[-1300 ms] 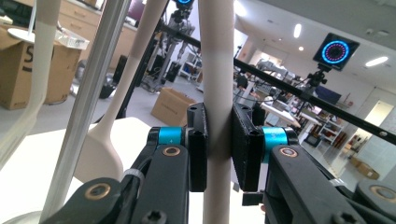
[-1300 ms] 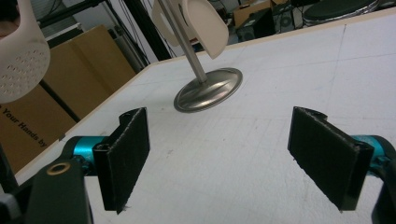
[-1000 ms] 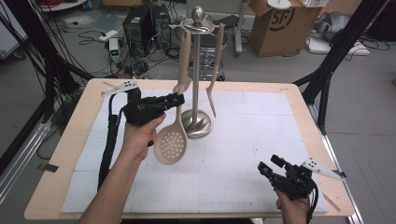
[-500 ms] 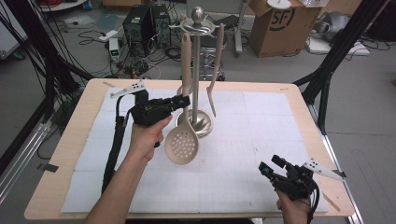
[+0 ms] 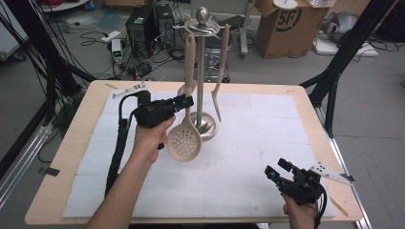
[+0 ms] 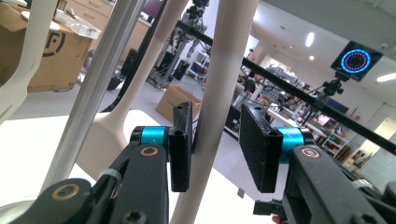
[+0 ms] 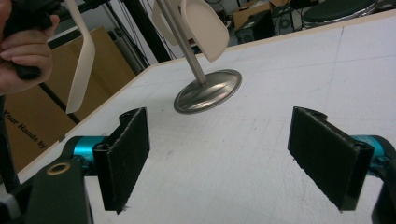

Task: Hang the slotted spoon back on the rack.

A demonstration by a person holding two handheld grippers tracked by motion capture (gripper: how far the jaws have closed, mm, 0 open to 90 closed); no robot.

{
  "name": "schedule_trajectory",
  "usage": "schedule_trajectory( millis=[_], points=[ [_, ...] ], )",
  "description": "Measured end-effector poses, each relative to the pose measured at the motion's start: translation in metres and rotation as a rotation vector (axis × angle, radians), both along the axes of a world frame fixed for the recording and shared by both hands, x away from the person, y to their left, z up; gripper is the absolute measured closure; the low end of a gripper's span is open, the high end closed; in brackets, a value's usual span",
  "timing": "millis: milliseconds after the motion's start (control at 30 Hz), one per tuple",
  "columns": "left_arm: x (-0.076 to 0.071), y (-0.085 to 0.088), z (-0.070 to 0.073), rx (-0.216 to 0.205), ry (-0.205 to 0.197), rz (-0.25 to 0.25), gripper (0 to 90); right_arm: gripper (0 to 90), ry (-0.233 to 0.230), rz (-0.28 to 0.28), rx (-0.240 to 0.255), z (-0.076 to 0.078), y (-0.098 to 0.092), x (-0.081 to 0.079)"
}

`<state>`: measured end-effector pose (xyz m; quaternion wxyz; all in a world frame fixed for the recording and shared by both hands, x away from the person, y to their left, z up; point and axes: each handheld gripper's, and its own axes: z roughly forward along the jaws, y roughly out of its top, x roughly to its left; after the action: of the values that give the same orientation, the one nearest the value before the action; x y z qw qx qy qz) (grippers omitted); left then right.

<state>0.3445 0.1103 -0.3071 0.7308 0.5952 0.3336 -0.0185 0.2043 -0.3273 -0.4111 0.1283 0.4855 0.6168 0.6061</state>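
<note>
From the high view I see my left tool (image 5: 184,101) raised beside the metal utensil stand (image 5: 202,71) that rises from the middle of the desk (image 5: 71,157), level with the lower handle of the slotted spoon (image 5: 184,141). The spoon hangs from the stand's top ring on the side nearest my left hand (image 5: 150,138), its perforated bowl low, just in front of the stand's round base. A beige fork-like utensil (image 5: 220,71) hangs on the stand's other side. My right tool (image 5: 275,173) sits well apart from the stand, near the desk's front right corner, over the white mat (image 5: 267,124). In the left gripper view the spoon's handle (image 6: 219,93) runs up between the two black pads (image 6: 256,147); the jaws have just been opening, and I see a gap between the handle and the pad on the right, while the handle stands close against the other pad, so the tool is parted and no longer clamps the spoon. The stand's pole (image 6: 98,79) passes just beside the handle, and another beige utensil shows at the far edge beyond it. In the right gripper view my right tool (image 7: 224,163) stands wide apart with nothing between its pads, bare mat beneath it. The stand's base (image 7: 208,95) lies ahead of it, the spoon's bowl (image 7: 201,23) hangs beside the pole above that base, and my left hand (image 7: 23,46) shows at the upper corner, beyond the stand.
</note>
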Motion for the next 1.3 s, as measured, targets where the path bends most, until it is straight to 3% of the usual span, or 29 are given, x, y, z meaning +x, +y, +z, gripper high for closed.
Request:
schedule_trajectory(
  millis=[100, 200, 500, 667, 1300],
  points=[
    [-0.001, 0.001, -0.002, 0.006, -0.004, 0.020, 55.3, 19.8, 0.001, 0.001, 0.000, 0.000, 0.000, 0.000],
    [-0.001, 0.005, -0.005, -0.019, 0.004, 0.038, 48.4, 19.9, 0.001, 0.002, 0.000, 0.000, 0.000, 0.000],
    [-0.008, 0.031, -0.015, -0.069, -0.041, 0.063, 43.1, 19.8, -0.001, 0.004, -0.003, -0.001, 0.002, 0.002],
    [-0.019, 0.044, -0.022, -0.063, -0.076, 0.080, 40.8, 19.9, 0.003, 0.011, -0.009, -0.001, 0.004, 0.002],
    [-0.053, 0.069, -0.049, -0.015, -0.108, 0.053, 35.1, 19.8, 0.006, 0.034, -0.028, -0.003, 0.014, 0.008]
  ],
)
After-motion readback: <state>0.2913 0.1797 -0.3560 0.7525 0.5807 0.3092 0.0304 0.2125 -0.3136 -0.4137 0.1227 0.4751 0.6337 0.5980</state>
